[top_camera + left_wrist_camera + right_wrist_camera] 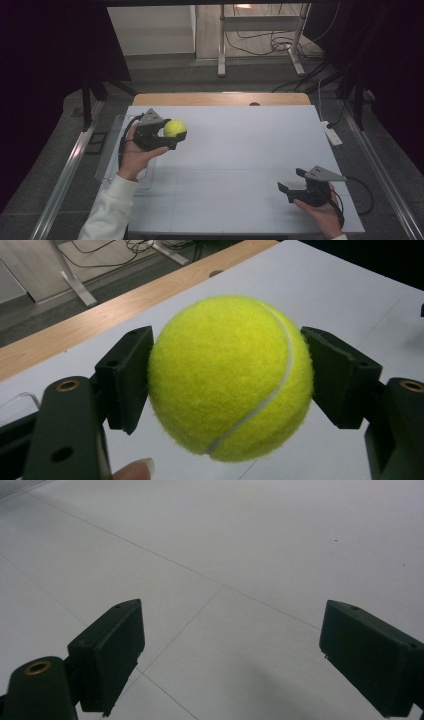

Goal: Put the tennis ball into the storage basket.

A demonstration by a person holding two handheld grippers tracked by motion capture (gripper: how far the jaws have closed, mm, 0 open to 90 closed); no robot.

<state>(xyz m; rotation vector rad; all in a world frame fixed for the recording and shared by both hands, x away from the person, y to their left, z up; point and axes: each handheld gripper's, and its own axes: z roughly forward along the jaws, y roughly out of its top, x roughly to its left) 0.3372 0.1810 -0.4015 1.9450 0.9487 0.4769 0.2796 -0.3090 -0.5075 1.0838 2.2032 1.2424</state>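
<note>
- Left gripper, left of centre in the high view: black fingers pinch a fuzzy yellow-green tennis ball from both sides.
- Ball held clear above the white bench.
- Clear plastic tray lies at the bench's left edge, under the left hand.
- Right gripper, lower right: fingers spread wide, nothing between them, over bare bench.
</note>
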